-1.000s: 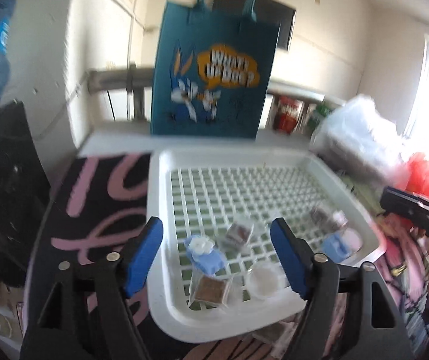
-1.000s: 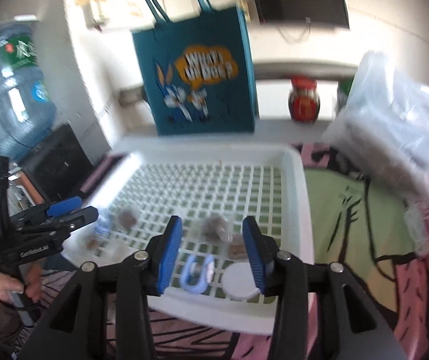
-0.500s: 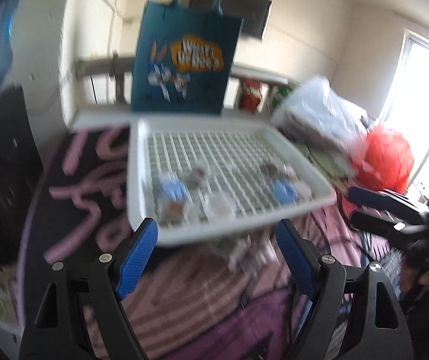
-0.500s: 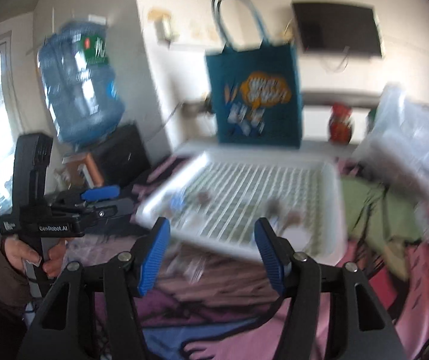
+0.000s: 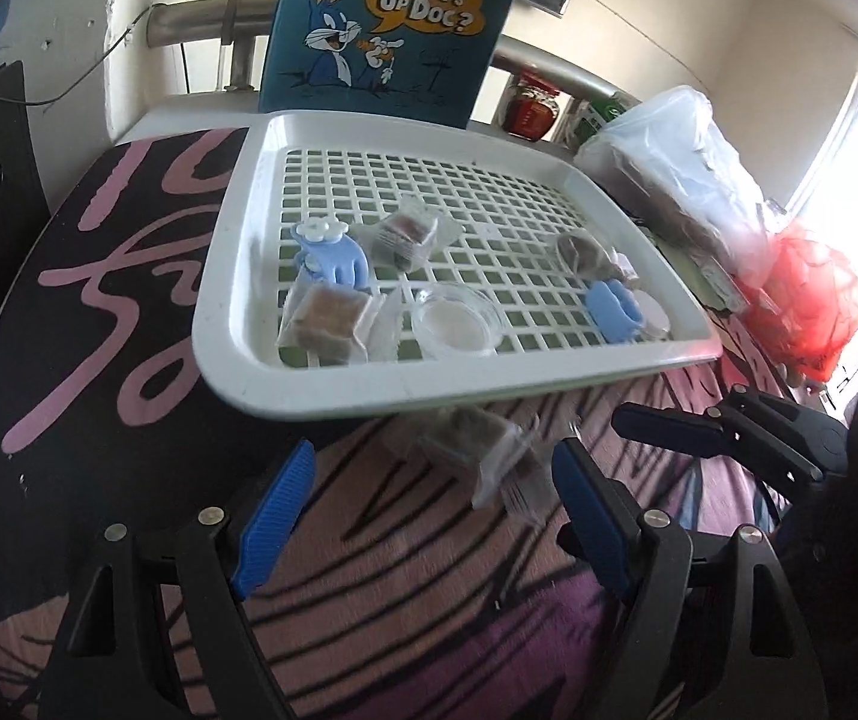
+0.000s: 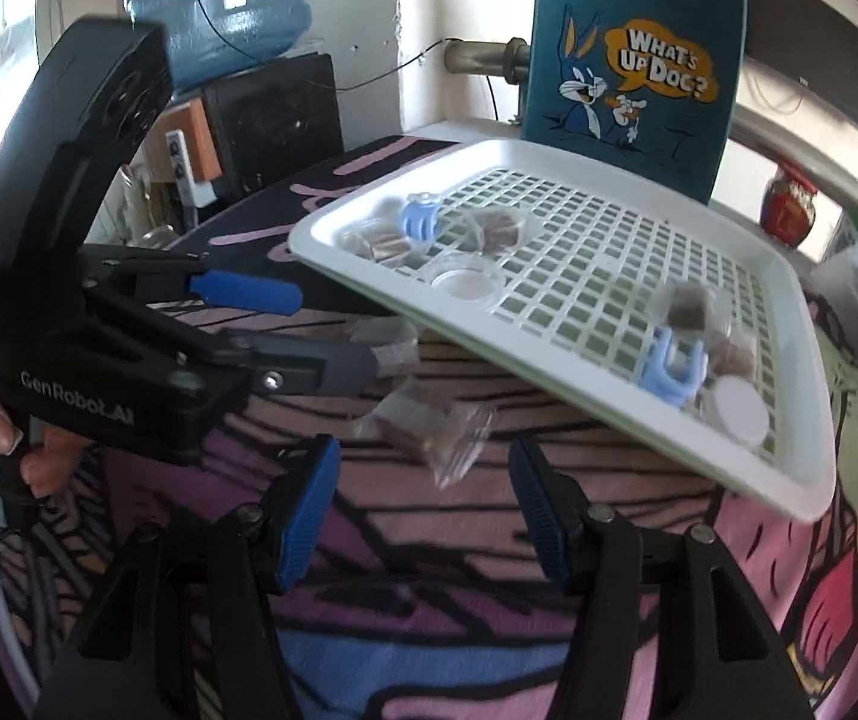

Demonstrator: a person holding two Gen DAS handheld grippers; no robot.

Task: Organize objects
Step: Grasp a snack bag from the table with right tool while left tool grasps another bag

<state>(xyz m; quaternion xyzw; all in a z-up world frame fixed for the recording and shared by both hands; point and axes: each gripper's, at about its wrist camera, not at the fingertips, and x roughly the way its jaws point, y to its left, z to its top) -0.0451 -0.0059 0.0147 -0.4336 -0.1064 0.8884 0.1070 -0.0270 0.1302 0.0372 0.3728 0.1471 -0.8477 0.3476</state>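
A white plastic tray [image 5: 369, 384] with a square-grid floor fills mid-frame on a soft patterned blanket [image 5: 405, 588]. It holds two blue plastic clips [image 5: 336, 252], a round clear dish [image 5: 458, 324] and crinkly clear packets of brown blocks [image 5: 327, 318]. More such packets [image 6: 423, 420] lie on the blanket below its rim. The left gripper [image 5: 429, 510] and right gripper [image 6: 423, 516] stand released, grasping nothing.

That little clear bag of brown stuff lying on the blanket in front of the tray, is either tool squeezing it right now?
No: the bag lies loose on the blanket, ahead of the right tool's open fingers.
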